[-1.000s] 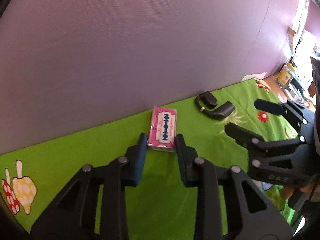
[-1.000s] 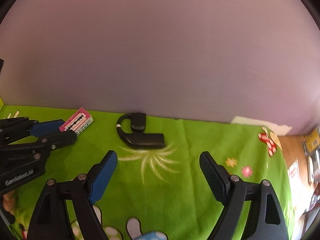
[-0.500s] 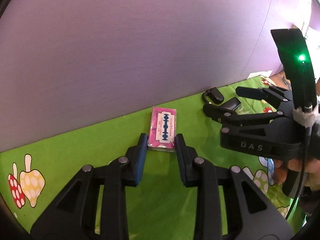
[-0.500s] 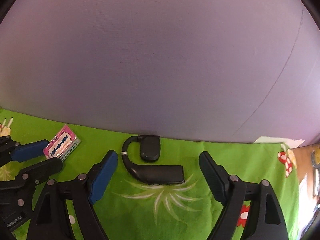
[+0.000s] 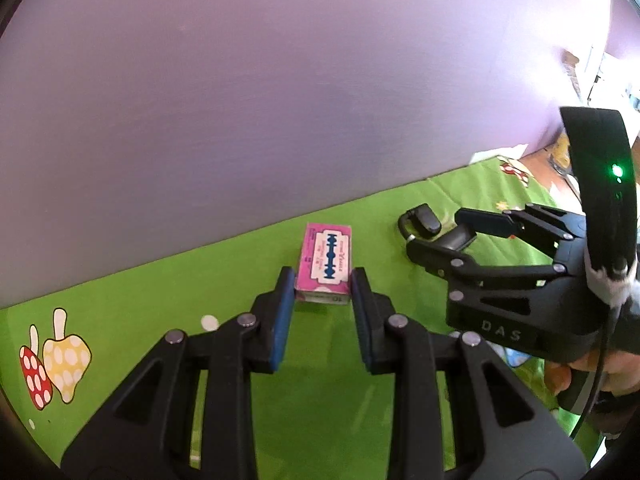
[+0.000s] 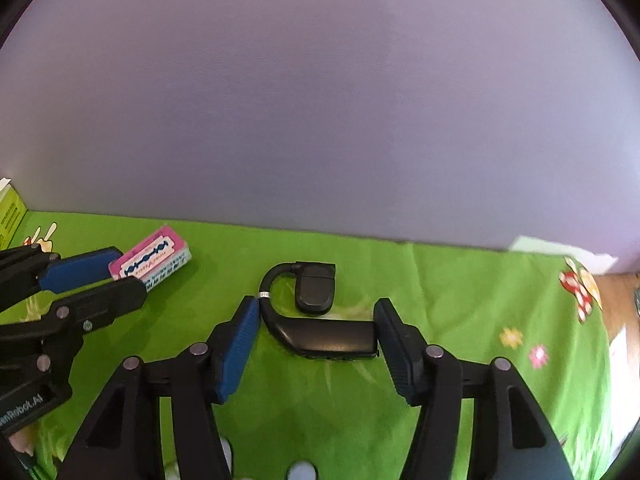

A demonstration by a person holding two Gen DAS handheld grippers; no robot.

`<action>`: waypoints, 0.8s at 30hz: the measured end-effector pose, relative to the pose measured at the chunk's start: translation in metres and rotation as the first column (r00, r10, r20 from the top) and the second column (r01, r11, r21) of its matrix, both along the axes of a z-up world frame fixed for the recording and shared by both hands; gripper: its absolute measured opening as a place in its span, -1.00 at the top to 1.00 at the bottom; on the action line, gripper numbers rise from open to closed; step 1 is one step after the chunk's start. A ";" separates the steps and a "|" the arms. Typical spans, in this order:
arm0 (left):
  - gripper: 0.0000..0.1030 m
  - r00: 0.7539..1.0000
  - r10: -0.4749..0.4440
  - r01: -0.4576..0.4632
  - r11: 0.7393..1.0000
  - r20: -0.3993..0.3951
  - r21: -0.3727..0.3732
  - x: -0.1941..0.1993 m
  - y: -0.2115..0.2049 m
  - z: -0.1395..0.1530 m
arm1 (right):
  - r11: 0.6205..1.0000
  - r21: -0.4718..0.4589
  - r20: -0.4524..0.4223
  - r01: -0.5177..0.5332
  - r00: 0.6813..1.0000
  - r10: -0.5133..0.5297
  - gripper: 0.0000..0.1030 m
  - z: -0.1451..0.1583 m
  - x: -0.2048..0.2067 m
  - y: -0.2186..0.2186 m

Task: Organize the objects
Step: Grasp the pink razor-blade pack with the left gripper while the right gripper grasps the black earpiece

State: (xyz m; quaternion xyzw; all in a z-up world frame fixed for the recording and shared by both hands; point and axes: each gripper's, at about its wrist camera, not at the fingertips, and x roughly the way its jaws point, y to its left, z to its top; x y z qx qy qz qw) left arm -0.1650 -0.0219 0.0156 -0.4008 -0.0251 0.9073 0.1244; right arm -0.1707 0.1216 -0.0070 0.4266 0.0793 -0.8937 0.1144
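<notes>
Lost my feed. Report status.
Left gripper clamped on pink razor-blade box. Right gripper, closing, pads touching black ear-hook headset. Nothing obstructing.

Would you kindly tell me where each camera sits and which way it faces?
Left wrist: on the left gripper, looking down its fingers at the pink blade box; a hand shows at right.
Right wrist: on the right gripper, facing the black earpiece.
Shared: both objects, the green cloth, and each other's gripper.

Plain lilac wall (image 6: 320, 100), green patterned tablecloth (image 6: 460, 300), bright daylight at right
</notes>
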 end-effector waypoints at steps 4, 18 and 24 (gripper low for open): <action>0.37 0.999 -0.037 0.037 0.999 -0.008 -0.001 0.009 0.010 0.006 | 0.999 0.003 -0.019 0.043 0.999 -0.042 -0.16 0.004 0.022 0.011; 0.37 0.980 -0.200 0.200 0.980 -0.010 -0.006 0.045 0.064 0.014 | 0.980 0.011 -0.058 0.200 0.978 -0.199 -0.16 0.011 0.115 0.054; 0.37 0.972 -0.233 0.232 0.972 -0.012 -0.040 0.055 0.093 0.015 | 0.966 0.009 -0.073 0.257 0.964 -0.256 -0.16 0.016 0.146 0.074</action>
